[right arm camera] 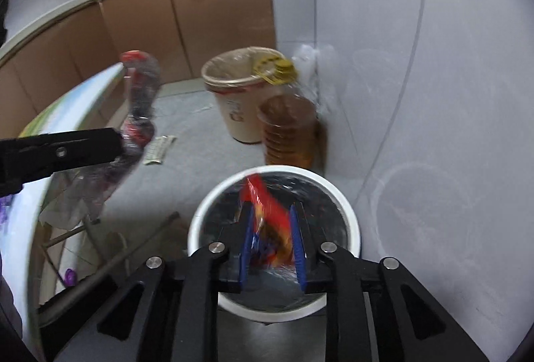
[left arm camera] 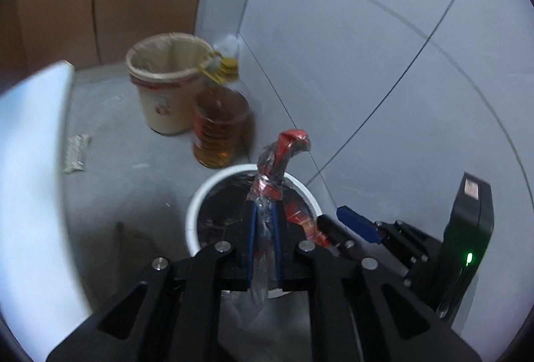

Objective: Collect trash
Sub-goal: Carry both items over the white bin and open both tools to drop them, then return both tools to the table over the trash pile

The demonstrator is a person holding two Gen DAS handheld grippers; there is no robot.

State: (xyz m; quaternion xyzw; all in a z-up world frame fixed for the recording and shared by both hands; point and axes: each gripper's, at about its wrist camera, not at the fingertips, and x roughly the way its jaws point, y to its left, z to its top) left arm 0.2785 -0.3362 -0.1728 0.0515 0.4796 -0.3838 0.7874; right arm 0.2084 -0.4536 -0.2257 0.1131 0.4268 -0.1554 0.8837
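The white bin (right arm camera: 347, 205), black-lined, stands on the floor just in front of a bottle of amber oil (right arm camera: 288, 131); a beige lined bin (right arm camera: 240, 88) sits behind that. The main risk, I judge, is a miss: the red wrapper (right arm camera: 267, 205) is light and could drift past the white bin's rim if released off-centre. The right gripper (right arm camera: 272, 245) hangs directly over the white bin's mouth, its fingers parted and not pressing on the wrapper lying loosely between them. The left gripper (left arm camera: 263, 238) is also above the white bin, its fingers clamped on a crushed clear bottle (left arm camera: 277, 168) with a red label, twisted and crumpled.
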